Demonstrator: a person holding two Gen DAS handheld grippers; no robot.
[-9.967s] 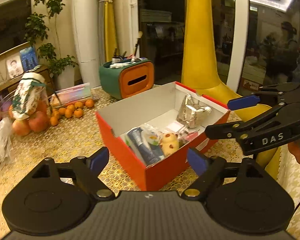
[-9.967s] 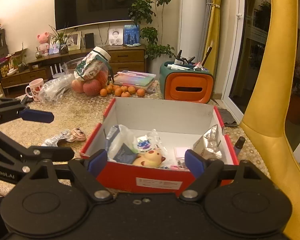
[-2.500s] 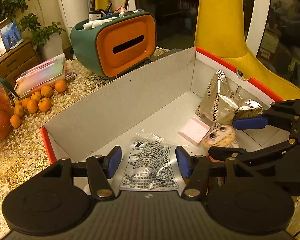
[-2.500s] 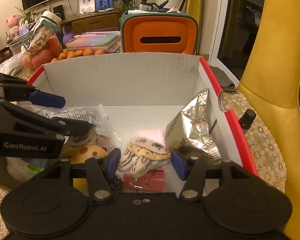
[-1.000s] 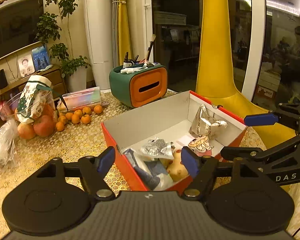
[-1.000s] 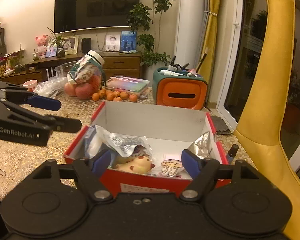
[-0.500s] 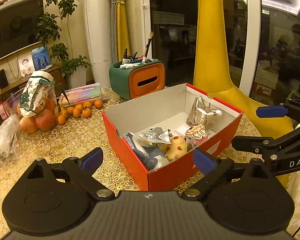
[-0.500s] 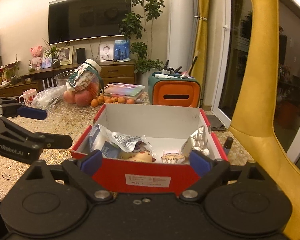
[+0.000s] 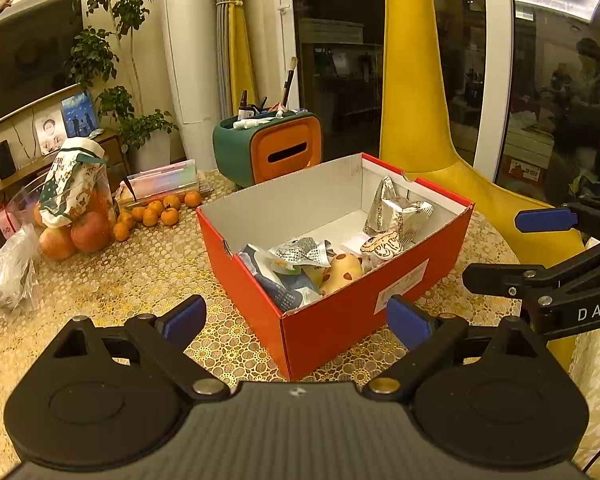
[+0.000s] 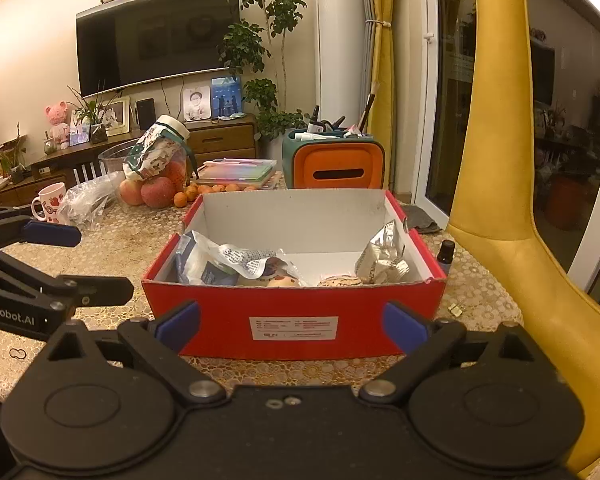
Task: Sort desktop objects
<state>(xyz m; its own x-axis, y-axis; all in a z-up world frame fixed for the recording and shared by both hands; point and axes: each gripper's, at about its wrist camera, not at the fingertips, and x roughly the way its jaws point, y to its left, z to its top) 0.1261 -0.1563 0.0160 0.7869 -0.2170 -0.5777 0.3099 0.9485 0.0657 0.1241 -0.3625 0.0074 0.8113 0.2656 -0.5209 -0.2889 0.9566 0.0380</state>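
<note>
**Clerk:** Listing item one: left gripper (image 9: 296, 320), jaws spread wide, nothing between them, held short of the red box (image 9: 340, 320). Item two: right gripper (image 10: 292, 326), likewise wide and empty, facing the box's labelled long wall.

**Checker:** Contents of the box?

**Clerk:** Silver foil pouch (image 9: 396, 208) against the far right wall; printed sachet (image 9: 304, 250) on a blue packet; spotted yellow toy (image 9: 342, 270); small striped round piece (image 9: 382, 244). All lie inside the box.

**Checker:** Stray items?

**Clerk:** Dark bottle (image 10: 445, 254) standing just beside the box's right wall; small clip (image 10: 456, 309) on the tablecloth (image 10: 480, 280) near the front right corner; thin loop (image 10: 19, 353) at the left. In my judgement, these remain unsorted.

**Checker:** Hazards?

**Clerk:** Bottle is upright and narrow: a sideways approach likely tips it. A jaw catching the rim could drag the box. Yellow chair (image 10: 500, 200) crowds the right side; both grippers sit close together.

**Checker:** Open room?

**Clerk:** Tablecloth left of the box, before the oranges (image 9: 156, 212).
</note>
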